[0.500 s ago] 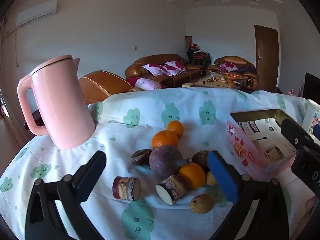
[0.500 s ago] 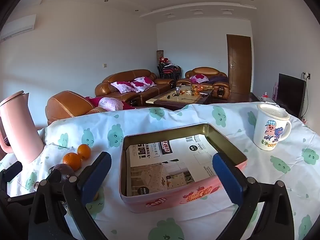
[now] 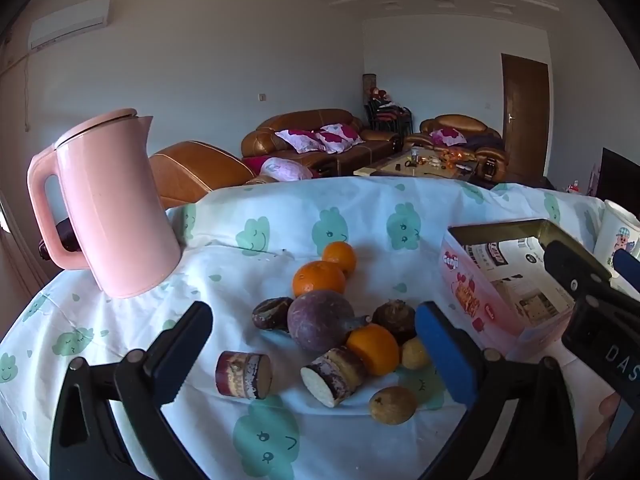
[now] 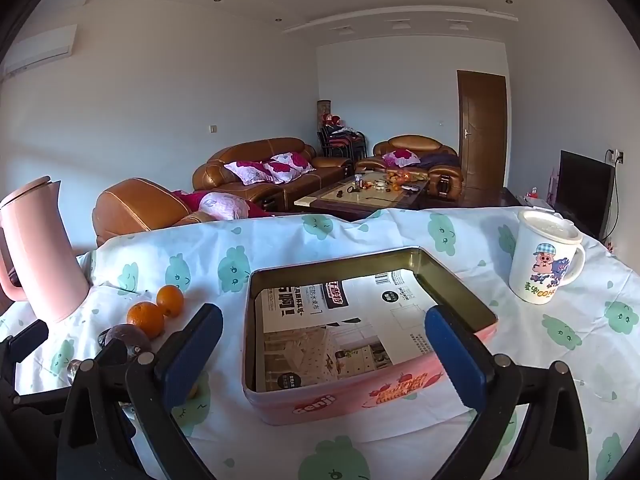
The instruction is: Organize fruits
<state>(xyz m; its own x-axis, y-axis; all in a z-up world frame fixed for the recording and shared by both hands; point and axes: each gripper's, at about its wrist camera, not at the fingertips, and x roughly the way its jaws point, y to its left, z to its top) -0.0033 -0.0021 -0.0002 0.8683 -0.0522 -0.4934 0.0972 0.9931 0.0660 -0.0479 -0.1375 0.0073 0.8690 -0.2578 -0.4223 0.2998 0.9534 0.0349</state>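
1. Fruit waits unsorted on the bench point(image 3: 132, 320): a loose pile sits toward the left half of the cloth-covered top, with two oranges point(image 3: 319, 278) at the back, a large purple fruit point(image 3: 320, 320) in the middle, a third orange point(image 3: 374, 348) touching its right side, and a small yellow-brown fruit point(image 3: 393, 405) nearest the front edge.
2. Two cut sugarcane pieces point(image 3: 244, 374) lie among the pile, near the front edge.
3. The pink tin point(image 4: 360, 396), lined with printed paper, stands just right of the pile and holds no fruit, so by this evidence nothing has yet been put away.
4. The left gripper point(image 3: 316, 352) hovers over the pile, fingers spread wide and holding nothing; the purple fruit and the front orange sit between them in view.
5. The right gripper point(image 4: 324, 344) faces the tin, fingers likewise apart and empty.
6. A pink kettle point(image 3: 112, 208) stands at the bench's left edge and a cartoon mug point(image 4: 544, 258) toward the right edge, both apart from the fruit.
7. Judged from this, the whole job remains: every piece must still travel into the tin.
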